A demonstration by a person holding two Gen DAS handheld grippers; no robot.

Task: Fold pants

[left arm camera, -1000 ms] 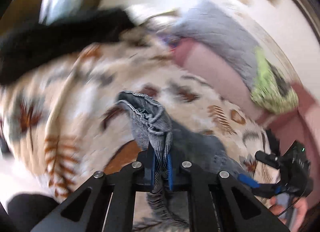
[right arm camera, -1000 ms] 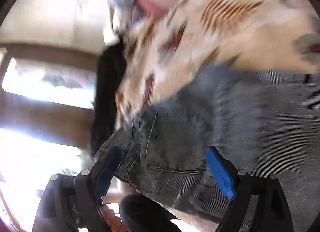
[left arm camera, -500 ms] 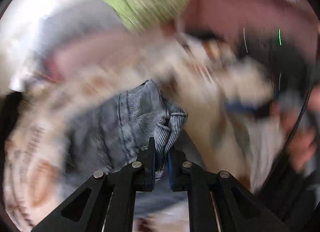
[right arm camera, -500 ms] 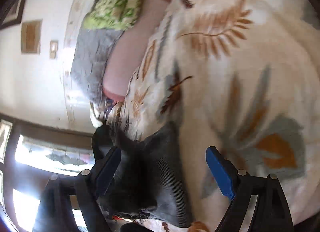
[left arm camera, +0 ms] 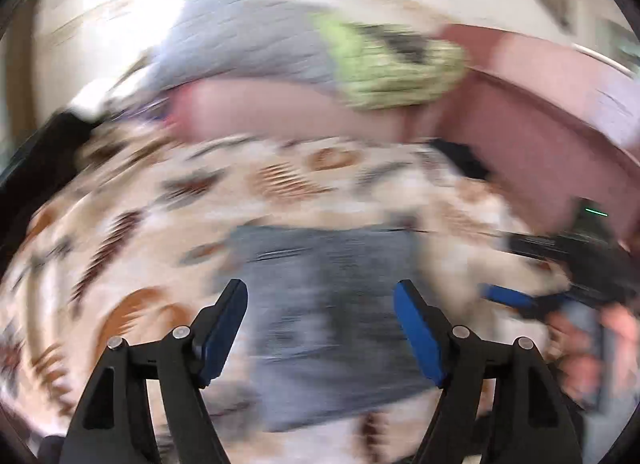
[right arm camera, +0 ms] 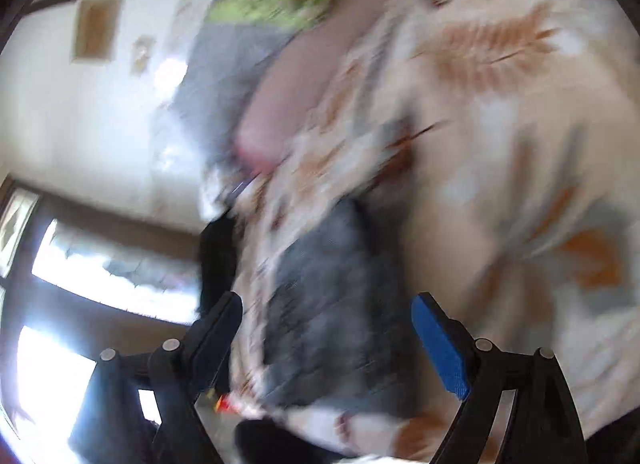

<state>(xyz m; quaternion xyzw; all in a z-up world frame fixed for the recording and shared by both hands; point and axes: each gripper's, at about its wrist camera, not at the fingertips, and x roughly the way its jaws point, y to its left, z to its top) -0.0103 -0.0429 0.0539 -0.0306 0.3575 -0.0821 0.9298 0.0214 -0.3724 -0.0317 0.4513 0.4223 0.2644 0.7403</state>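
Note:
The grey denim pants (left arm camera: 332,304) lie as a folded block on the leaf-patterned bedspread (left arm camera: 168,191), blurred by motion. My left gripper (left arm camera: 320,304) is open and empty, hovering over the pants. My right gripper (right arm camera: 326,316) is open and empty; the pants (right arm camera: 332,304) lie between and beyond its fingers on the bedspread (right arm camera: 500,103). The right gripper also shows at the right edge of the left wrist view (left arm camera: 532,296), held by a hand.
A pink headboard or cushion (left arm camera: 540,111), a grey blanket (left arm camera: 248,35) and a green patterned cloth (left arm camera: 392,63) lie at the far side of the bed. A dark garment (right arm camera: 216,256) hangs at the bed's edge near a bright window (right arm camera: 100,272).
My left gripper has let go of the pants' hem and opened wide. The pants now lie flat on the bedspread. Both cameras swung; the right gripper stayed open.

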